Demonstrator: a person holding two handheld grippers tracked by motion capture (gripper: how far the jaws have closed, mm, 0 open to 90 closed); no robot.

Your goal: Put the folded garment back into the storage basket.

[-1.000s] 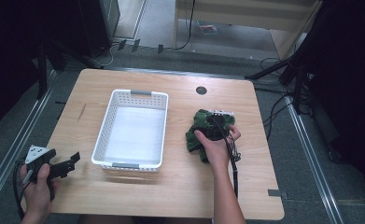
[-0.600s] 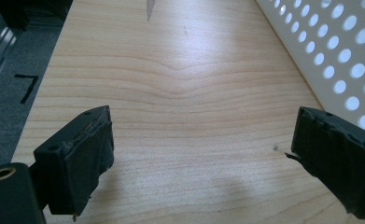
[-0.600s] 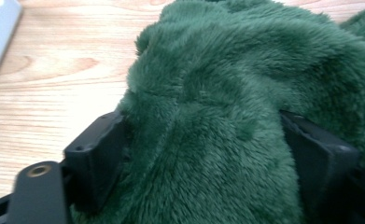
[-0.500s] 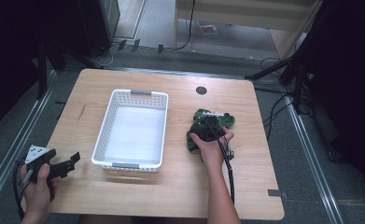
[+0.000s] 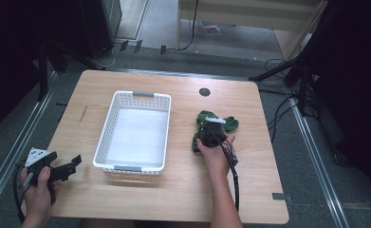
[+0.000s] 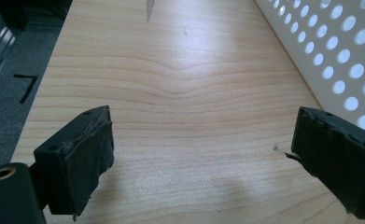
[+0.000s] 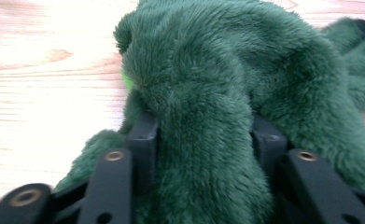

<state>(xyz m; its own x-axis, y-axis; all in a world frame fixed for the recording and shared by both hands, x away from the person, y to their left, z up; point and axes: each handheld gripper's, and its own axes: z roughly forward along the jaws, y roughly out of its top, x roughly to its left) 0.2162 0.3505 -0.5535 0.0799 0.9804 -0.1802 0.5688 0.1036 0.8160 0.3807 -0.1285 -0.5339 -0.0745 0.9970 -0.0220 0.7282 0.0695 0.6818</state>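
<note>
Right gripper (image 7: 203,140) fingers (image 7: 143,140) just been closing, now pinching fold of green plush toy (image 7: 227,79) between them. Toy lies on table (image 5: 183,199), right of white basket (image 5: 134,130), apart from it; basket lies leftward from toy. Toy's long axis unclear, bunched. Left gripper (image 6: 203,154) fingers wide apart, nothing between, just left of basket. No readable writing.

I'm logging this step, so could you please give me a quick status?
Right gripper closing, fingers pinching green plush. Left gripper open, idle beside basket. Nothing in the way.
</note>
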